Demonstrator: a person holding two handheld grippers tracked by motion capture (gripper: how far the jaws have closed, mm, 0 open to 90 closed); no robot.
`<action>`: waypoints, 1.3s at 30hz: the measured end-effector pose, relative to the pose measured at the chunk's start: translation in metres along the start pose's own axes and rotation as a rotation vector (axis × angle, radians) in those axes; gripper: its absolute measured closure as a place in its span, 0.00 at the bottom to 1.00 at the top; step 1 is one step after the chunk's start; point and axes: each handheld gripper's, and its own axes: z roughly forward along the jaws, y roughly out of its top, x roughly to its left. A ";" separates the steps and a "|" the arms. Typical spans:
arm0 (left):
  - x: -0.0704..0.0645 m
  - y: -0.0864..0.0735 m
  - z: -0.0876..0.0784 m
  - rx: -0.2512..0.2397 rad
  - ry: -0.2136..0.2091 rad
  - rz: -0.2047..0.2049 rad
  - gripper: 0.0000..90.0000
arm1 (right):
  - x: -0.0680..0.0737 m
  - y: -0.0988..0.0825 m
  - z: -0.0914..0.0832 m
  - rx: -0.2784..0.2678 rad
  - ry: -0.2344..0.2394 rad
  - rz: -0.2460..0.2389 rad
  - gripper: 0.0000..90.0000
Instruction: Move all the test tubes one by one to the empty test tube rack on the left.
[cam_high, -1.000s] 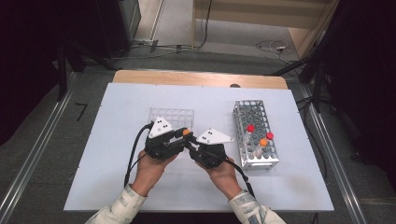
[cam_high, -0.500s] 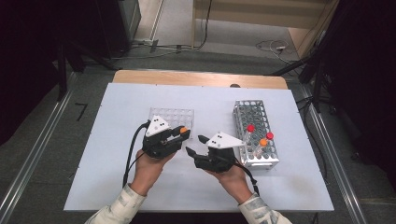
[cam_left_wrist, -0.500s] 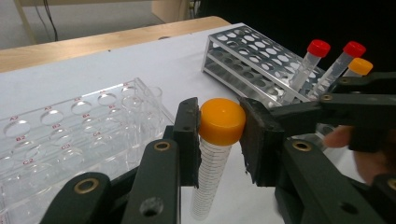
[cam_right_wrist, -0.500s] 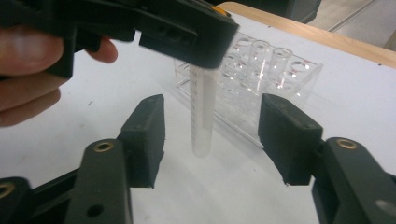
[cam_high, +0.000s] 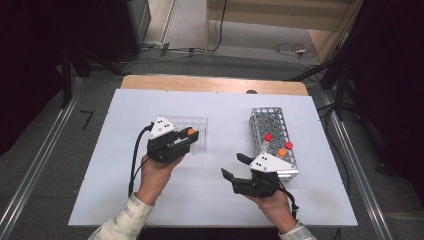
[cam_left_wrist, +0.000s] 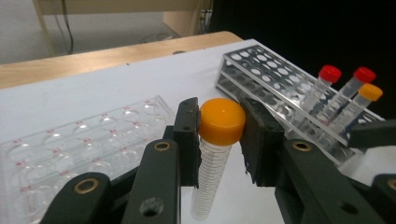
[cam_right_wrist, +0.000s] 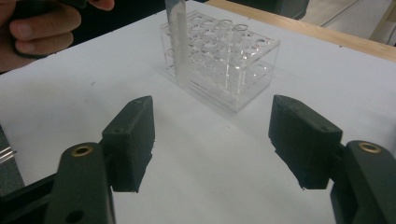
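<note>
Your left gripper (cam_high: 186, 140) has its jaws clamped on the orange-capped tube (cam_left_wrist: 215, 144), gripped just under the cap and hanging upright above the surface beside the clear rack (cam_high: 192, 131), left of centre; the handover looks done, so the step in hand is seating that tube in the clear rack; line its tip over a free hole and lower it straight before you let go. Your right gripper (cam_high: 235, 166), nearer the front edge and right of centre, has just been opening its jaws and they stand wide with nothing between them. The metal rack (cam_high: 265, 122) toward the right edge holds three capped tubes (cam_high: 277, 145). The left gripper view shows the tube's printed scale and the grip itself, which the high view blurs; the right gripper view shows the clear rack's wells side-on.
</note>
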 end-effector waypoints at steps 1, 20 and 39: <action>0.002 0.002 -0.001 0.000 0.007 0.000 0.78 | -0.002 -0.002 -0.003 0.001 0.000 -0.003 0.32; 0.026 0.040 0.012 -0.021 0.113 -0.003 0.78 | -0.013 -0.029 -0.044 -0.017 -0.018 0.043 0.31; 0.032 0.008 0.039 -0.015 0.167 0.011 0.78 | -0.019 -0.032 -0.050 -0.028 -0.036 0.054 0.31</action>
